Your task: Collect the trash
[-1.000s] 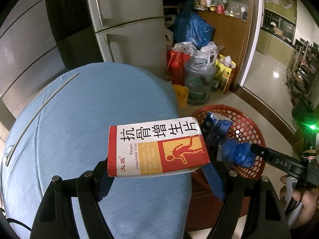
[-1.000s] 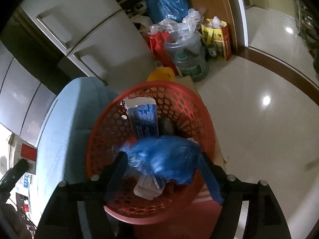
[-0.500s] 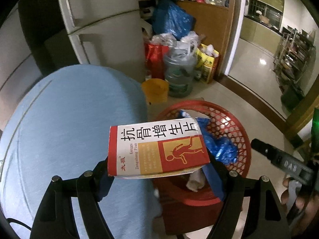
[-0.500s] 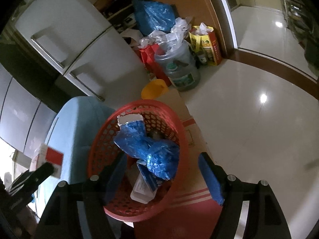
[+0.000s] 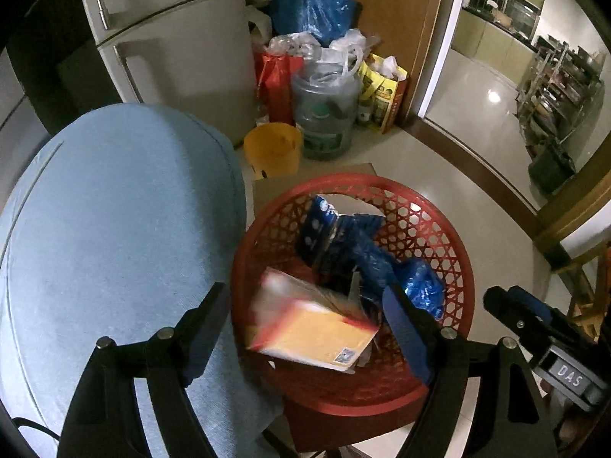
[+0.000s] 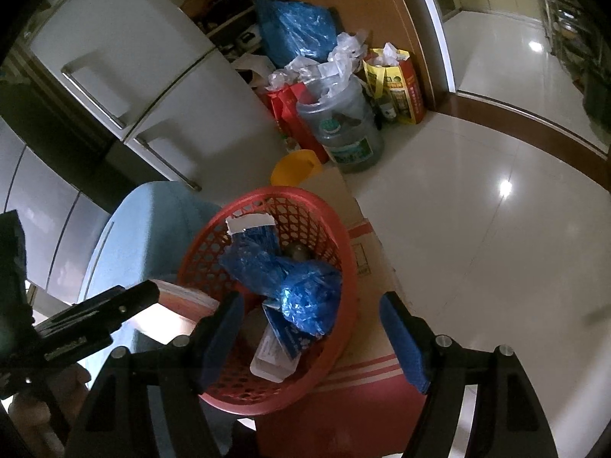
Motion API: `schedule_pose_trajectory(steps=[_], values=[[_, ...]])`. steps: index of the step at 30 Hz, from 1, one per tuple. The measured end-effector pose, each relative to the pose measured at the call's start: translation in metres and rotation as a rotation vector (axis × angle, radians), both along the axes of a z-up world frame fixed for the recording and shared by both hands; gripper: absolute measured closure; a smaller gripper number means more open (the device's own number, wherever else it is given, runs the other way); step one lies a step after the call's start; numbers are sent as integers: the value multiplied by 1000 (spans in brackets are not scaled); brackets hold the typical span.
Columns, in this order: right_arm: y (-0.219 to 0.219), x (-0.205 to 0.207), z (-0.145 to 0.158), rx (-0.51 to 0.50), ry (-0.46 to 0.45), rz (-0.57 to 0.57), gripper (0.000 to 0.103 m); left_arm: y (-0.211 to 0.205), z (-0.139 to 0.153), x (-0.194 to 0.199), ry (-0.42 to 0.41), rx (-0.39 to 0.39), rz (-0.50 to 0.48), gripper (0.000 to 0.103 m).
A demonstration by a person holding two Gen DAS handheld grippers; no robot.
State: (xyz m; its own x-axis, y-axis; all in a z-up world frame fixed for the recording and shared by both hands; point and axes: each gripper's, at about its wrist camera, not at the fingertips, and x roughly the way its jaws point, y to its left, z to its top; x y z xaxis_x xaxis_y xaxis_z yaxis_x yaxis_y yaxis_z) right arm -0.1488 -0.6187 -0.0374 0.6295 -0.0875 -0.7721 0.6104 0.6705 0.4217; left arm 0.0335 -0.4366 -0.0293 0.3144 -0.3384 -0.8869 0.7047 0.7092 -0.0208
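Note:
A red mesh basket [image 5: 450, 236] stands on a cardboard box beside a blue-covered seat. My left gripper [image 5: 305, 297] hangs open over the basket's near side. Below its fingers a red, white and yellow medicine box [image 5: 313, 328] lies tilted and blurred inside the basket, free of the pads. A crumpled blue plastic bag [image 5: 382, 263] and a blue-and-white packet are also in there. My right gripper [image 6: 311, 301] stands open and empty above the basket [image 6: 343, 229], with the blue bag [image 6: 301, 290] beneath it. The medicine box [image 6: 183, 297] shows at the basket's left rim.
The blue seat [image 5: 114, 229] fills the left. The basket rests on a cardboard box [image 6: 362, 362]. Behind are a yellow bucket [image 5: 273, 149], a large water jug [image 5: 324, 114], several bags and a grey fridge [image 5: 172, 38]. Glossy tiled floor [image 6: 496, 229] lies to the right.
The medicine box left my left gripper's jaws and dropped into the basket as that gripper moved right over it. The blue bag left my right gripper, which pulled back upward.

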Motion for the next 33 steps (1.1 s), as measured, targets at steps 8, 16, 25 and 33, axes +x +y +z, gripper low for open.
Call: schedule_pose_trajectory(steps=[8,16,25,33], values=[[12,6,9,-17,-7,18,26,22,10,2,-16,-36,20,19],[42,20,23,-45,-21,78,26,62,30,-1,-47,-87,65,19],[86,35,46,-116,-29,145,26,126,49,-6,-116,-137,168,18],[138,30,64,-348,28,175,20,181,52,-9,-174,-152,278,17]])
